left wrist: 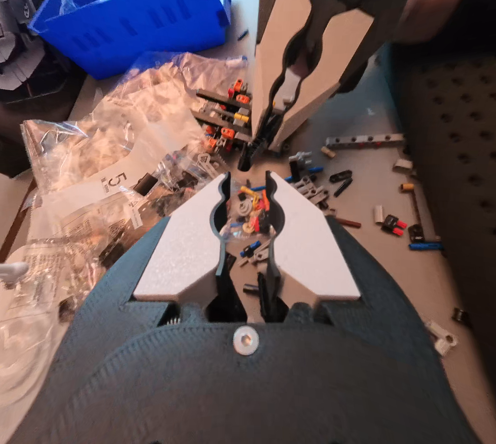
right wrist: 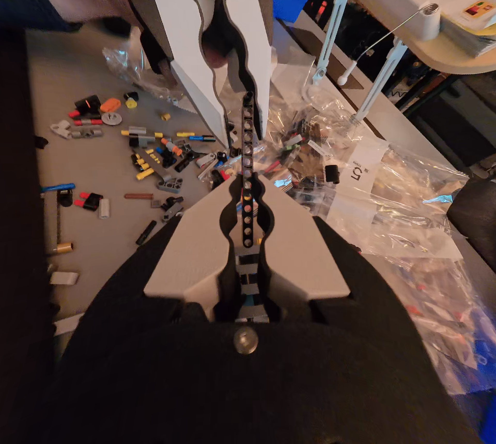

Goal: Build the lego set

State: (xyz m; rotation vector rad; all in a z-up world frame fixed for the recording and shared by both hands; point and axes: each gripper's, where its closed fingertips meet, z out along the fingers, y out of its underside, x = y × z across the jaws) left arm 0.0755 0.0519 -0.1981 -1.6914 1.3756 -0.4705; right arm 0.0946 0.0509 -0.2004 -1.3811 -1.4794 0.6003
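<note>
Your right hand-held gripper [right wrist: 248,178] points forward from the bottom centre of its frame, its fingers closed on a long black holed beam [right wrist: 247,151] that runs up the middle. Your left hand-held gripper [left wrist: 248,176] faces it from the bottom of its own frame, its fingers parted with nothing between them, above loose lego pieces [left wrist: 386,200] scattered on the grey surface [left wrist: 346,119]. Clear bags [left wrist: 112,141] lie at left, a blue bin [left wrist: 128,9] at upper left.
</note>
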